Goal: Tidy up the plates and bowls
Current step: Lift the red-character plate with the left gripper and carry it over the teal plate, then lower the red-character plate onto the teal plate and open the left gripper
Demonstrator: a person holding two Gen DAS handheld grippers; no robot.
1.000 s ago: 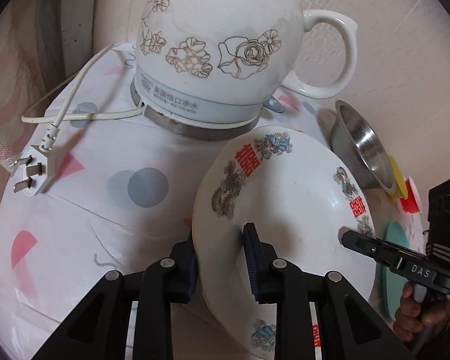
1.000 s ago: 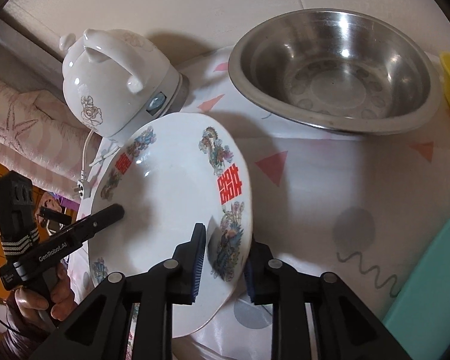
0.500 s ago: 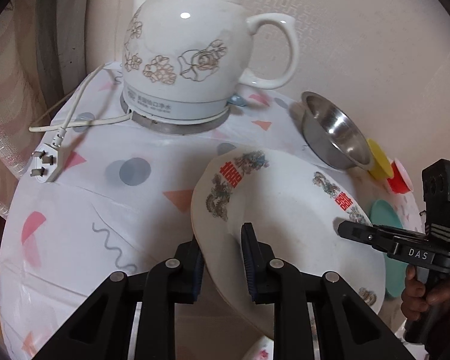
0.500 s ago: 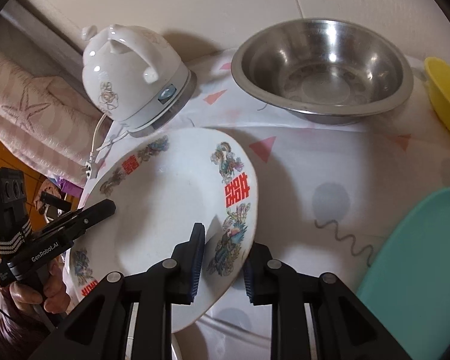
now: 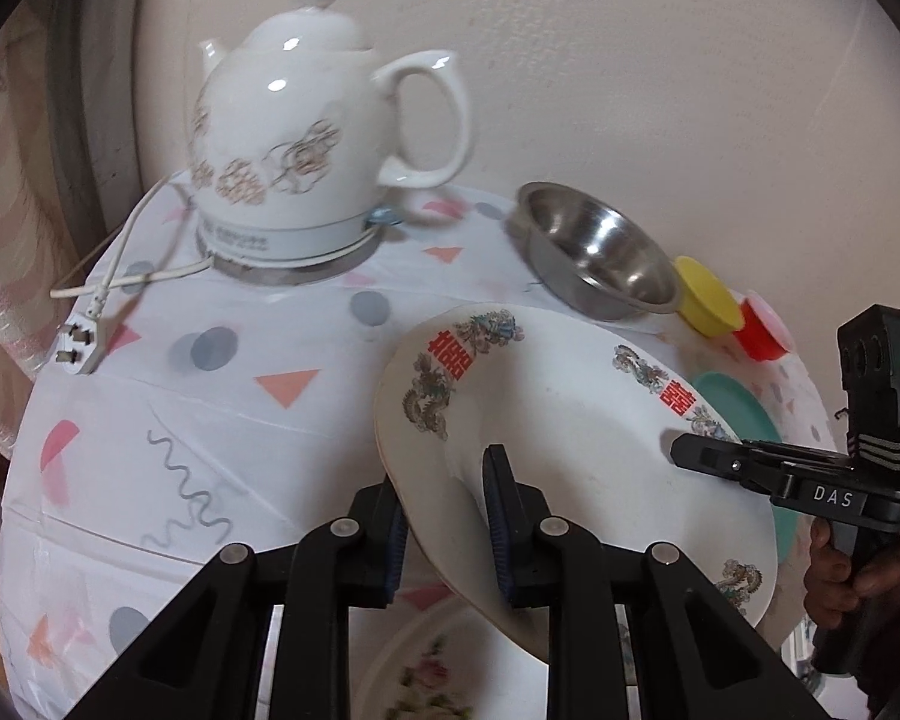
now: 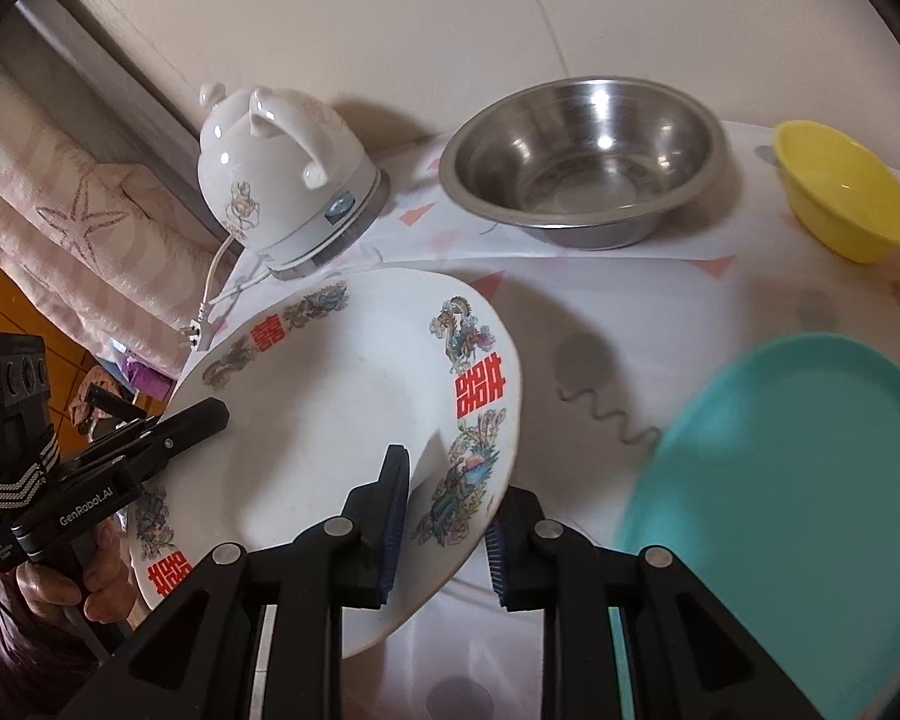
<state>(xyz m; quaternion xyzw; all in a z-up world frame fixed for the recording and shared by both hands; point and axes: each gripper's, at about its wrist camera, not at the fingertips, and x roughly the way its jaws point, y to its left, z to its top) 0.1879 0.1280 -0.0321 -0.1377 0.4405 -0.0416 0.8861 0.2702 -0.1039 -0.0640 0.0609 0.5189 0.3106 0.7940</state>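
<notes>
A: We log the white plate (image 5: 576, 438) with red characters and dragon motifs, held tilted above the table (image 5: 168, 396), lower centre of the left wrist view. Our left hand-held gripper (image 5: 444, 522) is clamped on its near rim, one pad under the plate, one on the upper face.

B: Agreed. In the right wrist view our right hand-held gripper (image 6: 444, 531) grips the opposite rim of the same plate (image 6: 342, 414); the left pad presses the inner face, the right pad sits behind the decorated edge. So both are grasping the plate.

A: We note the right gripper's black body entering from the right edge of the left view, its fingertip on the plate's far rim.

B: Beyond the plate, upper centre of the right view, we see a stainless steel bowl (image 6: 582, 162) on the patterned tablecloth. A yellow bowl (image 6: 840, 192) stands beside it at upper right.

A: And a red bowl (image 5: 762, 330) just beside the yellow one in the left view.

B: A teal plate (image 6: 798, 498) fills the lower right of the right view, blurred.

A: White ceramic electric kettle (image 5: 306, 150) on its base, upper left of our view, its cord and plug (image 5: 78, 342) lying on the cloth at left. Under the held plate, at bottom centre, part of a floral plate (image 5: 438, 666) shows.
</notes>
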